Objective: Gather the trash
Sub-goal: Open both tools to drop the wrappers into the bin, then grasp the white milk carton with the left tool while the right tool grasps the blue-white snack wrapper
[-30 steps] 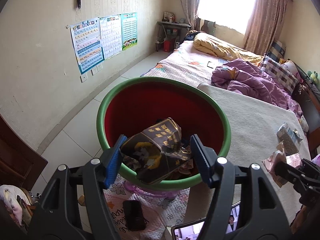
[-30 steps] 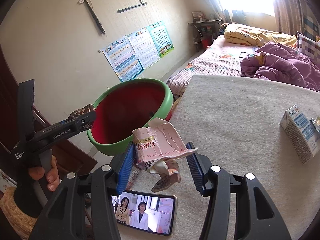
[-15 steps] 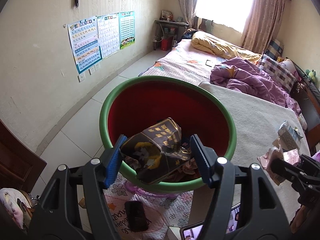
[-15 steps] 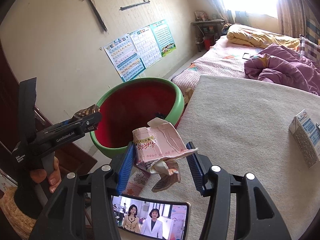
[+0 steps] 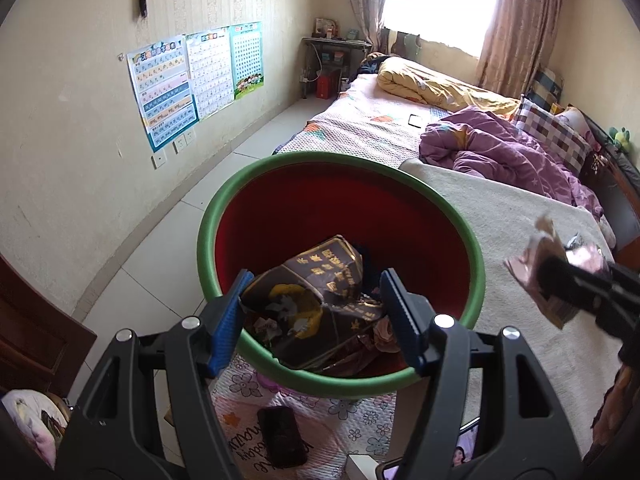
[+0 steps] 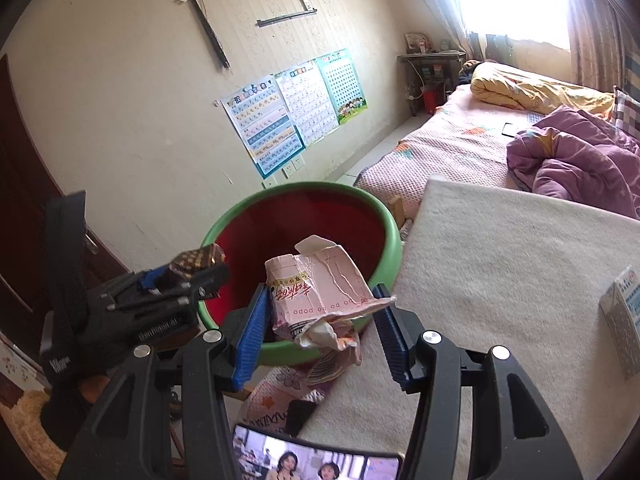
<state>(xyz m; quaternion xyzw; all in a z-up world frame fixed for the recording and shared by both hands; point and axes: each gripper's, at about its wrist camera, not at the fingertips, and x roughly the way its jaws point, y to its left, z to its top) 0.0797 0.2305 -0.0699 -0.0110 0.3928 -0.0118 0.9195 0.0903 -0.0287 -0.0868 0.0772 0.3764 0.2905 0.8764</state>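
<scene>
My left gripper [image 5: 316, 312] is shut on a crushed dark brown carton [image 5: 308, 300] with gold print, held over the near rim of a green basin with a red inside [image 5: 340, 208]. My right gripper [image 6: 320, 320] is shut on a crumpled pink carton [image 6: 320, 292], held at the basin's [image 6: 384, 216] right rim, over the corner of the beige blanket [image 6: 500, 280]. In the left wrist view the right gripper [image 5: 576, 284] and the pink carton [image 5: 536, 256] show at the right. In the right wrist view the left gripper [image 6: 176, 284] shows at the left with the brown carton [image 6: 196, 258].
A white and blue milk carton [image 6: 622, 316] lies on the blanket at the right edge. A phone [image 6: 316, 458] playing video lies at the blanket's near corner. A dark phone [image 5: 280, 436] rests on flowered cloth below the basin. Beyond are a bed with a purple quilt [image 5: 500, 152] and a wall with posters [image 5: 192, 76].
My right gripper has carried the pink carton left, from over the blanket to the basin's rim. My left gripper still holds the brown carton over the basin.
</scene>
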